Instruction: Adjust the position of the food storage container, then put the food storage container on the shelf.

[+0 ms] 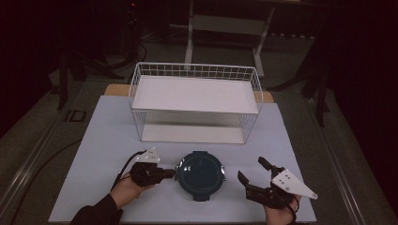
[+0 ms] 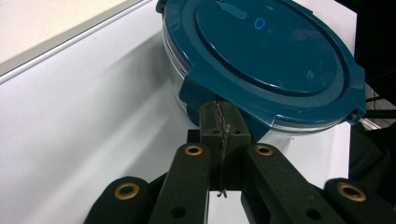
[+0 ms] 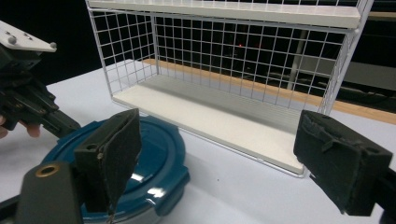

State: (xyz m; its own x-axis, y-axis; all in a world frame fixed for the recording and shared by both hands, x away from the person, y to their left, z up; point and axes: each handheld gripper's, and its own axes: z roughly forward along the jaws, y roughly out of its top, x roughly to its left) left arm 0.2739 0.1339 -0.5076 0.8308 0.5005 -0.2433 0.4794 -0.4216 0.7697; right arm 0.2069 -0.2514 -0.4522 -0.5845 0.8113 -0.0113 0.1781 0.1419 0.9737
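Note:
A round container with a dark teal clip-on lid (image 1: 200,174) sits on the white table near the front middle. My left gripper (image 1: 170,173) is shut, and its tips rest against the container's left side. In the left gripper view the closed jaws (image 2: 219,122) meet at a side clasp of the lid (image 2: 271,56), with nothing between them. My right gripper (image 1: 251,169) stands open a little to the right of the container, apart from it. In the right gripper view the wide-apart pads (image 3: 112,149) frame the lid (image 3: 154,154) at lower left.
A white wire rack (image 1: 195,101) with two white shelves, both bare, stands behind the container; its lower shelf (image 3: 215,116) opens toward me. The white tabletop (image 1: 103,140) extends left and right of the rack. Beyond the table the floor is dark, with stands and cables.

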